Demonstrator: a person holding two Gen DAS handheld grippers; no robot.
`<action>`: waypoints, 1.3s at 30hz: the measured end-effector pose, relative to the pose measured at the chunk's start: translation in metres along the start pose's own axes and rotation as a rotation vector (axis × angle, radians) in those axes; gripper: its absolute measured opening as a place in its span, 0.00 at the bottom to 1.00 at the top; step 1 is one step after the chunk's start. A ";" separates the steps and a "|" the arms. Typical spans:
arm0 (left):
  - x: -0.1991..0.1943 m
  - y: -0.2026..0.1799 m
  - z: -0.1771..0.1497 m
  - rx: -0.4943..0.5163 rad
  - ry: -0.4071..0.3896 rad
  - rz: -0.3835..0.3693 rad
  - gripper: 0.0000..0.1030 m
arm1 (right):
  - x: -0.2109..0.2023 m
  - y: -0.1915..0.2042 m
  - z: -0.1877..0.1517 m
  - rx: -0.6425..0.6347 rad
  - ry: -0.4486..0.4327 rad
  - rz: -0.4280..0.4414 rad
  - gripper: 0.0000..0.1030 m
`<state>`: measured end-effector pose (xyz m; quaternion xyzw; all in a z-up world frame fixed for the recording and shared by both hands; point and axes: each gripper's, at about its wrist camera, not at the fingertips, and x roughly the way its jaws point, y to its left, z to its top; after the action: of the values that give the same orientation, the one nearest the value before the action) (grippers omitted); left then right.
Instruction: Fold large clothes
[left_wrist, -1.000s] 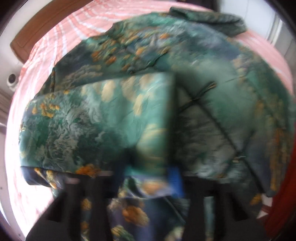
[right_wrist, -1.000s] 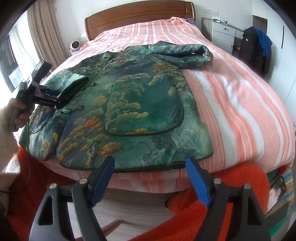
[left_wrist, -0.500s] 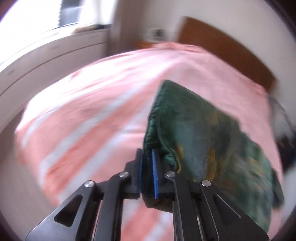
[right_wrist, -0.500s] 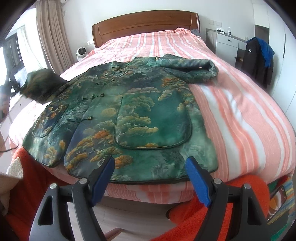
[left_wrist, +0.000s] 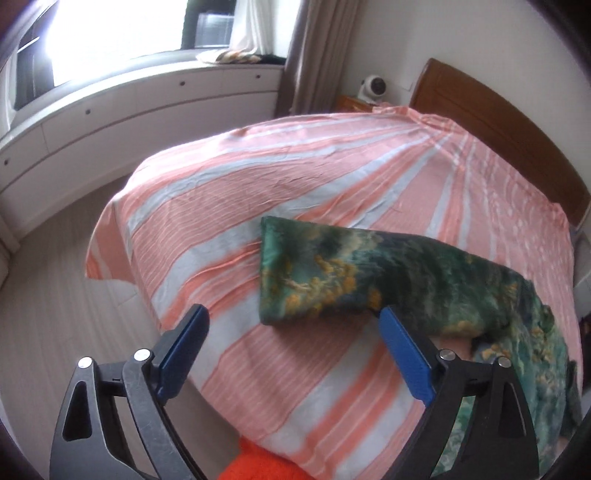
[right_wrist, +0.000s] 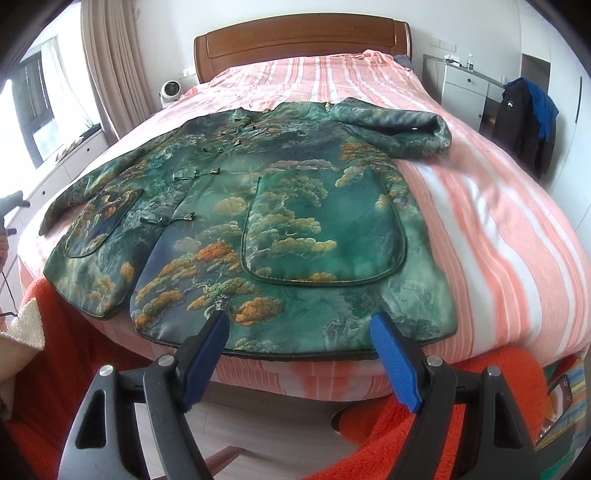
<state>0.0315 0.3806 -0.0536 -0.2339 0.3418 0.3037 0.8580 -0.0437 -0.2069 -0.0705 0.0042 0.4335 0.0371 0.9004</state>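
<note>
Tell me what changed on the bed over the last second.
The left hand-held gripper, shut on the jacket's sleeve half a second ago, has let go and now stands open; the sleeve lies stretched out on the striped bedspread instead of folded over the jacket. The right hand-held gripper stayed open at the hem, and the other sleeve stayed folded.

A green jacket (right_wrist: 258, 221) with orange-gold tree motifs lies on a salmon-and-white striped bedsheet (right_wrist: 498, 240), below a brown headboard (right_wrist: 303, 46); at five o'clock, seemingly orange fleece (right_wrist: 406, 443).
</note>
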 end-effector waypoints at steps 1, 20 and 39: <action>-0.010 -0.006 -0.006 0.015 -0.017 -0.007 0.96 | 0.000 0.001 0.000 -0.005 -0.002 0.002 0.76; -0.065 -0.172 -0.110 0.438 -0.046 -0.208 0.98 | -0.018 -0.083 0.090 -0.044 -0.072 -0.075 0.79; -0.052 -0.142 -0.130 0.380 0.048 -0.105 0.98 | 0.156 -0.184 0.295 -0.037 -0.133 -0.376 0.15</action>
<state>0.0404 0.1820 -0.0730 -0.0923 0.4006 0.1827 0.8931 0.2952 -0.3719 -0.0161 -0.0911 0.3653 -0.1241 0.9181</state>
